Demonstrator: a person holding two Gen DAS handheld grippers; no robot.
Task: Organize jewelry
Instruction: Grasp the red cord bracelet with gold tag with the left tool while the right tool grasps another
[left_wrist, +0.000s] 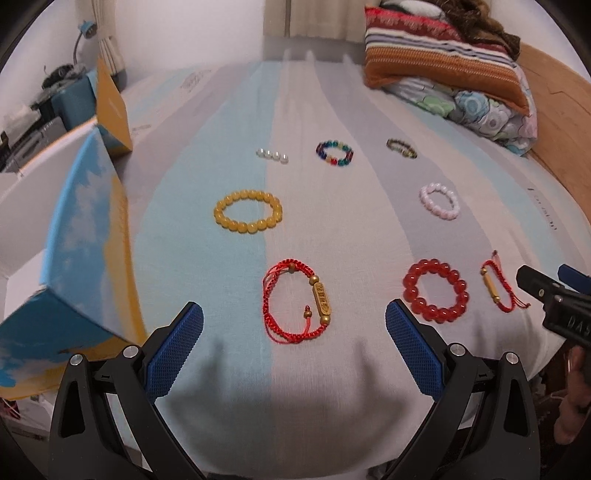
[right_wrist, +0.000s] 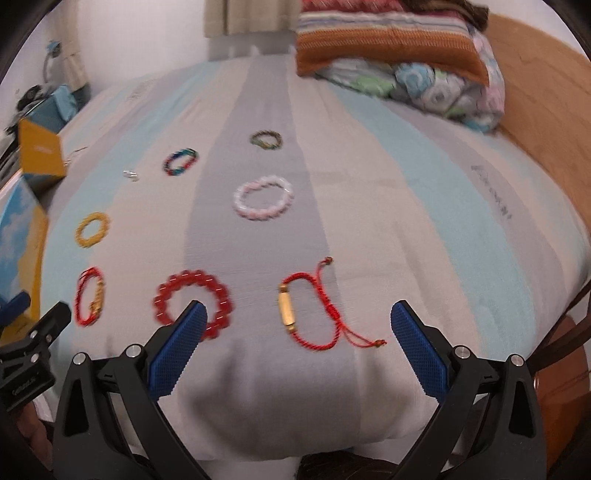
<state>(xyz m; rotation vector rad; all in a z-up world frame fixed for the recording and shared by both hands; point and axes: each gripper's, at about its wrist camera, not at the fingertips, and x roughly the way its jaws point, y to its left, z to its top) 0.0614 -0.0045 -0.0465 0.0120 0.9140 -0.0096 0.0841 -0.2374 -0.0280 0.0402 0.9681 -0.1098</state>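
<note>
Several bracelets lie on a striped bed sheet (left_wrist: 332, 387). A red cord bracelet with a gold plate (left_wrist: 297, 301) lies just ahead of my open, empty left gripper (left_wrist: 294, 321). A red bead bracelet (left_wrist: 436, 290) and a red cord bracelet with a gold tube (left_wrist: 498, 286) lie to its right. My right gripper (right_wrist: 299, 319) is open and empty, just short of the gold-tube bracelet (right_wrist: 314, 310); its left finger overlaps the red bead bracelet (right_wrist: 192, 291). Farther off lie yellow (left_wrist: 248, 210), pink (left_wrist: 440, 201), multicolour (left_wrist: 334, 153), dark (left_wrist: 401, 147) and pearl (left_wrist: 272, 155) pieces.
An open blue-and-yellow cardboard box (left_wrist: 85, 240) stands at the left edge of the bed. Folded blankets and a pillow (left_wrist: 447, 62) are piled at the far right. A wooden headboard (right_wrist: 546, 122) runs along the right side. Cluttered items (left_wrist: 37, 107) sit beyond the box.
</note>
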